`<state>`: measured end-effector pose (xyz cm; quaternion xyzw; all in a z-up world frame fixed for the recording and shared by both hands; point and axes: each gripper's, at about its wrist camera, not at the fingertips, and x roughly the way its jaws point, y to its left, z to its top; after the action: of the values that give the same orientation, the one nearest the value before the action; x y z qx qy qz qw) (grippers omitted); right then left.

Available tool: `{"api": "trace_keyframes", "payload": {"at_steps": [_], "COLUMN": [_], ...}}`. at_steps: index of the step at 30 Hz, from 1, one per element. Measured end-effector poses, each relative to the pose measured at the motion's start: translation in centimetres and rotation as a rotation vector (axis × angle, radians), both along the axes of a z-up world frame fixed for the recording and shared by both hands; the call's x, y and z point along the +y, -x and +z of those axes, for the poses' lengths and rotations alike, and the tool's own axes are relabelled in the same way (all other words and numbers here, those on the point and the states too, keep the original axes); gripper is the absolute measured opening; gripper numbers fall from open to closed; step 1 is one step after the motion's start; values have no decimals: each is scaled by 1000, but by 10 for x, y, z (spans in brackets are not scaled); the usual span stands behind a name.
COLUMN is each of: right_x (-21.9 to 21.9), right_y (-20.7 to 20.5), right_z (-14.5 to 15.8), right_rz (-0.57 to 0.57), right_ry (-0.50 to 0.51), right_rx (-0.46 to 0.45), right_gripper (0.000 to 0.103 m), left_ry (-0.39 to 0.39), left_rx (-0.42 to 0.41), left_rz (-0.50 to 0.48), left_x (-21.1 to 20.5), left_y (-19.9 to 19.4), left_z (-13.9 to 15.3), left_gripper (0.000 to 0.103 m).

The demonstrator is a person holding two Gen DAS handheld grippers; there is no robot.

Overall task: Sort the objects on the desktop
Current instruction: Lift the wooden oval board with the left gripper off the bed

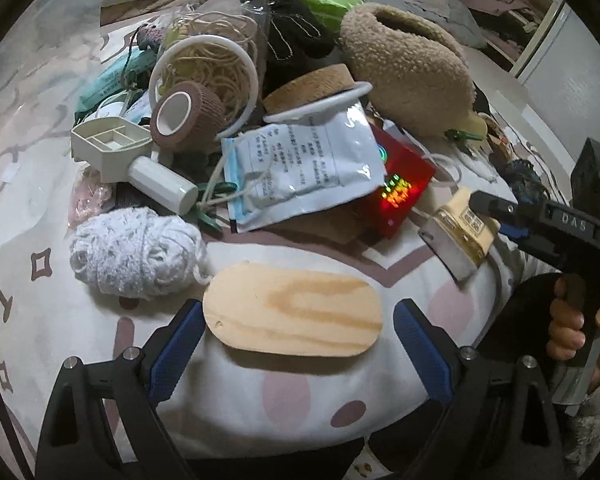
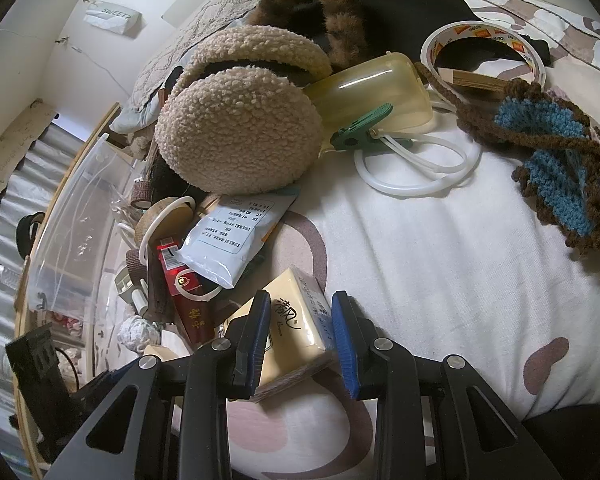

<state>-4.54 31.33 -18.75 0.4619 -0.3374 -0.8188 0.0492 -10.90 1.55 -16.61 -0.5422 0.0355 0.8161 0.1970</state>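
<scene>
Left gripper (image 1: 298, 336) stands wide open astride the oval wooden board (image 1: 293, 309), which lies flat on the patterned bedsheet (image 1: 240, 392); the blue pad on one side is at the board's end, the other pad stands clear of it; nothing is gripped. Right gripper (image 2: 300, 334) has its fingers closed in on a pale yellow tissue pack (image 2: 296, 328), blue pads against both sides; the pack's lower end rests on the sheet, and the left wrist view shows the same pack (image 1: 462, 232) held at the gripper's tip. Behind the board sits a heap: white yarn ball (image 1: 134, 254) just beside the board's left end; white printed pouch (image 1: 308, 168) lying over a red box (image 1: 400, 188); brown bandage roll (image 1: 186, 114); fleece earmuffs (image 1: 408, 76) at the rear. A green clip (image 2: 360, 128) lies touching a yellowish plastic case (image 2: 376, 92).
</scene>
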Motion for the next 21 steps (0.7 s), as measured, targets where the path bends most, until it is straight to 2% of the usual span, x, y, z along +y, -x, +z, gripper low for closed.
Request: {"api": "trace_keyframes", "payload": {"at_steps": [8,9,11,12,14,16,21], "right_x": [-4,-4,-8,-12,-21,-32,-53], "right_y": [-1,-1,0,-1,-3,-6,-8], "right_z": [3,3,4,6,14,20,25], "right_rz": [8,11,33,47,63,74,103], "right_ry": [-26,-28,-17,-19,-91,-185,-321], "right_rx": [9,11,21,36,61,84,95], "right_gripper": [33,36,68,74,87,89,89], "left_ry": [119,119,110,109,112,112,101], "left_rx": [71,74,77,77,67,53,75], "left_rz": [-1,3,16,22,33,42,49], "left_x": [13,13,13,13,11,10,11], "left_y": [-10,-10,-9,-9,-7,-5,-5], "left_z": [-6,-7,-8,-9,-13,-18,-18], "left_gripper": [96,96,99,99,99,99,99]}}
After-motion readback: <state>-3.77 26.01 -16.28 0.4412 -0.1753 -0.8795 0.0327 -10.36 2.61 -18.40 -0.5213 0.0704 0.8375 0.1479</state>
